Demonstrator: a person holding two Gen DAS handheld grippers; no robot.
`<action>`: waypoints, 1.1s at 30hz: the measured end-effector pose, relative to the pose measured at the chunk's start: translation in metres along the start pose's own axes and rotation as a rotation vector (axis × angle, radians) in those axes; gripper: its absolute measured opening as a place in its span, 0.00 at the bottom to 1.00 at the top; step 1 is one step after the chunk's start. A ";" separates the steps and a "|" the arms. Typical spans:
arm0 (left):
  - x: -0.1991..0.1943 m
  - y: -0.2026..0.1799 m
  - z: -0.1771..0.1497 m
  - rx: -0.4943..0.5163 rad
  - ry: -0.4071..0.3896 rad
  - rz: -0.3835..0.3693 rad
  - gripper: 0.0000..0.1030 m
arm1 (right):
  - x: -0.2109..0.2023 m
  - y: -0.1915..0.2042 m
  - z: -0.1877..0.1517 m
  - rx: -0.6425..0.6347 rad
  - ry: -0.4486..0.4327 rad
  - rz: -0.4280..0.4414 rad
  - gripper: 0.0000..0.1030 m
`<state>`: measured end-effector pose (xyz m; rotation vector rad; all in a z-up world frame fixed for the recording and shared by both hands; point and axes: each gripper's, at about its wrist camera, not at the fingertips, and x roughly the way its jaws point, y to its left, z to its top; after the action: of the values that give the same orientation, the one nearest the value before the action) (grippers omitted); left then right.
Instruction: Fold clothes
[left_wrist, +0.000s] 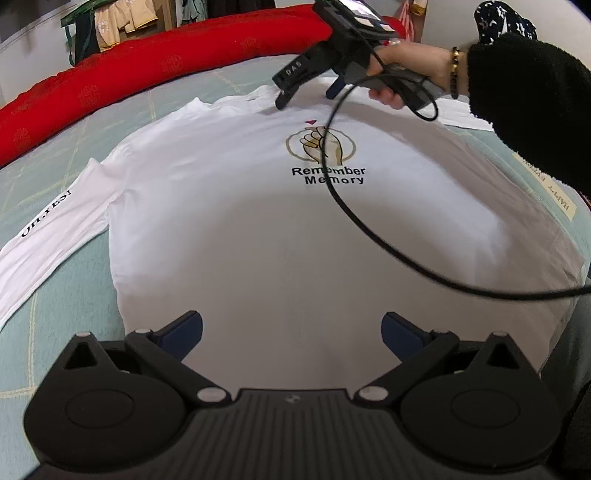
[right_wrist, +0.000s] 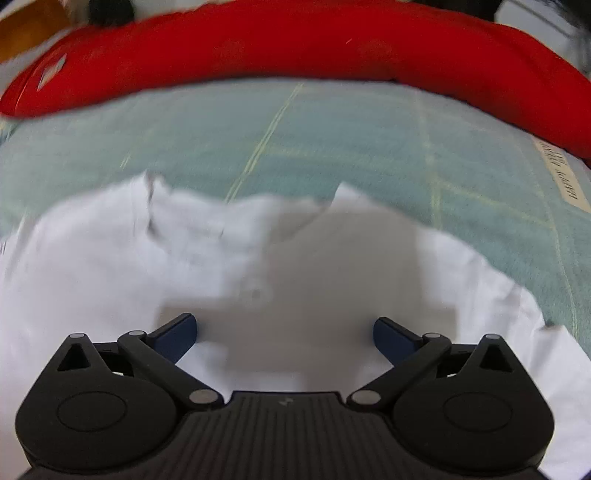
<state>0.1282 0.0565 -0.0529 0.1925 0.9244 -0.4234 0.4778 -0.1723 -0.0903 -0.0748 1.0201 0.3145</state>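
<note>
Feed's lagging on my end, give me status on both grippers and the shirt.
Left gripper open above shirt hem. Right gripper open at collar end. White shirt flat on bed, no fold yet. Black cable trails across the chest print.

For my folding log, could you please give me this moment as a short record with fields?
garment: white long-sleeved shirt, spread flat, print side up
print: hand emblem above "Remember Memory"
sleeve: one sleeve lies out to the side, lettered
surface: pale green checked bedspread
backdrop: red bolster along the far edge
left gripper: jaws open, over the hem end, holding nothing
right gripper: jaws open, at the collar end
cable: black cable trails across the shirt
</note>
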 end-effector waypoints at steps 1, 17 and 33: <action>-0.002 -0.001 -0.001 0.001 -0.003 -0.001 0.99 | -0.002 -0.001 0.001 0.008 -0.002 0.003 1.00; -0.040 0.005 -0.017 0.006 -0.032 0.035 0.99 | -0.115 0.010 -0.108 -0.091 0.008 0.010 1.00; 0.106 0.211 0.126 -0.487 0.033 0.088 0.99 | -0.127 0.059 -0.198 -0.136 -0.067 0.067 1.00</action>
<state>0.3673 0.1756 -0.0678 -0.2046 1.0209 -0.1051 0.2356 -0.1856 -0.0820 -0.1526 0.9351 0.4445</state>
